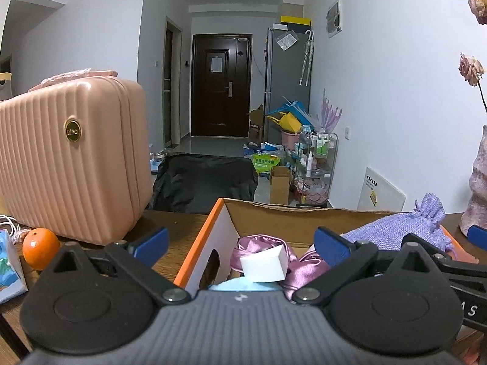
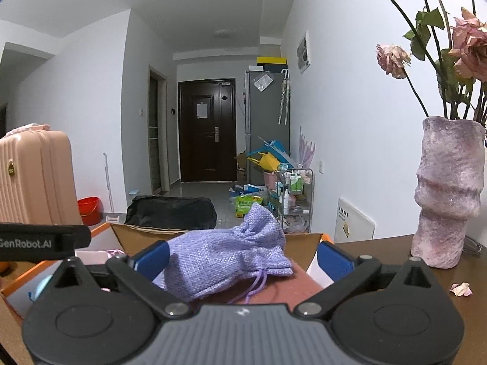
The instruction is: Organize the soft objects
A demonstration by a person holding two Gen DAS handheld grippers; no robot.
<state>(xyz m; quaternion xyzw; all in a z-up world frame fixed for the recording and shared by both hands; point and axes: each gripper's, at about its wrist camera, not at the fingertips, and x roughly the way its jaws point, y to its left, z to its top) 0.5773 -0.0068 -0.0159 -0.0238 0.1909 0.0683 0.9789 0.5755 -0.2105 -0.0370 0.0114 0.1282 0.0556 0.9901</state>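
An open cardboard box (image 1: pixel 197 243), orange outside and white inside, stands on the wooden table. My left gripper (image 1: pixel 242 245) is open over the box's left part. Below its spread fingers lie a white foam block (image 1: pixel 263 264), pink satin cloth (image 1: pixel 304 269) and something light blue (image 1: pixel 240 286). A lilac woven drawstring pouch (image 2: pixel 225 258) rests on a reddish-brown item at the right of the box (image 2: pixel 143 231). My right gripper (image 2: pixel 243 258) is open around the pouch; its pads stand apart from the pouch or barely beside it. The pouch (image 1: pixel 395 228) also shows in the left wrist view.
A pink ribbed suitcase (image 1: pixel 70 158) stands left of the box, with an orange (image 1: pixel 41 248) in front of it. A tall mottled pink vase (image 2: pixel 447 191) of dried roses stands at the right on the table (image 2: pixel 380 249), a fallen petal (image 2: pixel 461 289) near it.
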